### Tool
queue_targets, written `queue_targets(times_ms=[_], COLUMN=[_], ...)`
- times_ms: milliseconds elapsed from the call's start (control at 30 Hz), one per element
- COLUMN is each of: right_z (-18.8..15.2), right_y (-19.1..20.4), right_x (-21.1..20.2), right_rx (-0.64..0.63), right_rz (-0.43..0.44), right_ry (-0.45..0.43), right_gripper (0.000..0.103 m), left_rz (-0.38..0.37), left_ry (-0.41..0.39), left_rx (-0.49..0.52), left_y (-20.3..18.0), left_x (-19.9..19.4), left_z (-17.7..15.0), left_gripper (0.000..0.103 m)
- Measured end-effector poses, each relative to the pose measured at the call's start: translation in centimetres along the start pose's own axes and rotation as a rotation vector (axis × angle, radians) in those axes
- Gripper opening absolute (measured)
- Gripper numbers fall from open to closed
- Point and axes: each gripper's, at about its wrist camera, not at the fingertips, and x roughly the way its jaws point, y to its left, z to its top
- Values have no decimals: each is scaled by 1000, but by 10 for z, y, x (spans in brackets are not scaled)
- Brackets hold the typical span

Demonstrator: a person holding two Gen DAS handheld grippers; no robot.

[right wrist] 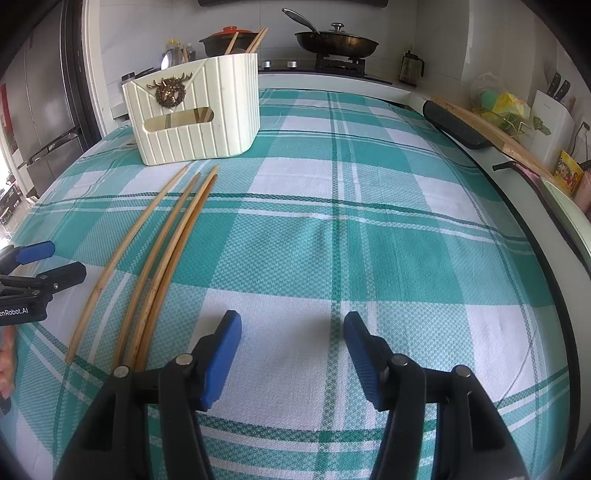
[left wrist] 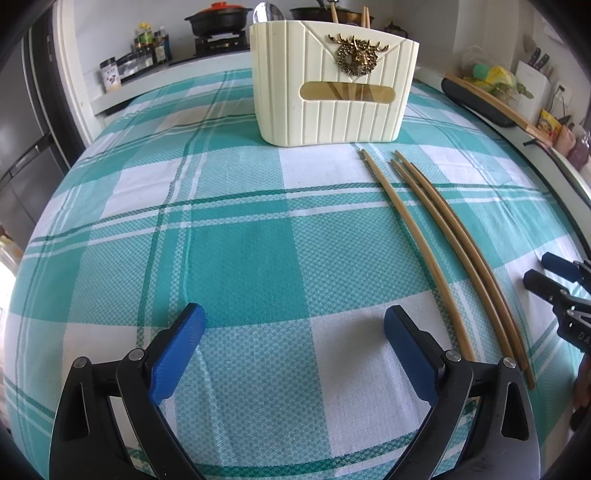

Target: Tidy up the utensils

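Three bamboo chopsticks point(left wrist: 443, 236) lie side by side on the checked tablecloth, pointing at a cream utensil holder point(left wrist: 332, 85) with a gold deer badge. The holder has a spoon point(left wrist: 267, 13) and chopsticks in it. My left gripper point(left wrist: 295, 325) is open and empty, left of the loose chopsticks. In the right wrist view the chopsticks point(right wrist: 159, 254) lie left of my right gripper point(right wrist: 291, 332), which is open and empty. The holder point(right wrist: 195, 114) stands at the far left there. Each gripper shows at the edge of the other's view.
The table wears a green and white checked cloth point(right wrist: 369, 240). Behind it is a stove with a frying pan point(right wrist: 332, 40) and a lidded pot point(left wrist: 218, 18). A cutting board point(right wrist: 487, 129) and knife block point(right wrist: 550, 118) stand on the right counter. Spice bottles point(left wrist: 147, 44) stand at the back left.
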Motion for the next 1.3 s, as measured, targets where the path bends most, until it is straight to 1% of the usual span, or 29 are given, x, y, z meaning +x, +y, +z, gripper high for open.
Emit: queue_targets(times_ms=[367, 400, 467, 533, 633, 667, 700, 767, 800, 867, 900, 933, 967, 1000, 1033, 1067, 1100, 1133, 1167, 1267, 1300], right_z=[0, 0, 0, 0, 0, 0, 0, 0, 0, 0, 0, 0, 0, 0, 0, 0, 1, 1, 3, 14, 18], right_y=[0, 1, 1, 1, 1, 0, 1, 0, 0, 1, 0, 0, -1, -1, -1, -1, -1, -1, 0, 10, 15], right_x=[0, 0, 0, 0, 0, 0, 0, 0, 0, 0, 0, 0, 0, 0, 0, 0, 0, -1, -2, -6, -7], right_rx=[0, 0, 0, 0, 0, 0, 0, 0, 1, 2, 3, 5, 8, 10, 10, 9, 9, 10, 14, 22, 14], right_rz=[0, 0, 0, -1, -1, -1, -1, 0, 0, 1, 3, 5, 9, 11, 12, 12, 14, 18, 33, 119, 142], right_ry=[0, 0, 0, 0, 0, 0, 0, 0, 0, 0, 0, 0, -1, -1, -1, -1, -1, -2, 0, 11, 11], right_gripper=[59, 59, 59, 59, 59, 59, 59, 59, 59, 59, 59, 59, 59, 59, 59, 59, 60, 60, 60, 58, 56], left_rz=[-3, -16, -93, -142, -239, -252, -249, -212, -189, -143, -125, -109, -96, -96, -101, -113, -114, -105, -98, -61, -52], left_ry=[-1, -5, -29, -62, -74, -69, -64, -59, -55, -32, -20, -11, -3, -27, -29, -33, -33, -35, -38, -41, -39], left_rx=[-3, -8, -23, -50, -58, -39, -13, 45, 71, 111, 127, 143, 157, 161, 165, 162, 158, 157, 156, 130, 113], left_y=[0, 1, 5, 8, -4, -12, -21, -38, -45, -58, -63, -68, -71, -73, -74, -75, -73, -73, -71, -60, -54], left_x=[0, -1, -6, -14, -23, -23, -21, -15, -10, 2, 8, 13, 16, 14, 14, 13, 12, 10, 9, 2, 0], left_z=[0, 0, 0, 0, 8, 13, 17, 24, 27, 32, 33, 33, 32, 31, 30, 29, 28, 27, 24, 17, 15], left_gripper=[98, 98, 98, 98, 98, 98, 98, 96, 93, 85, 76, 62, 54, 46, 29, 22, 10, 7, 6, 5, 5])
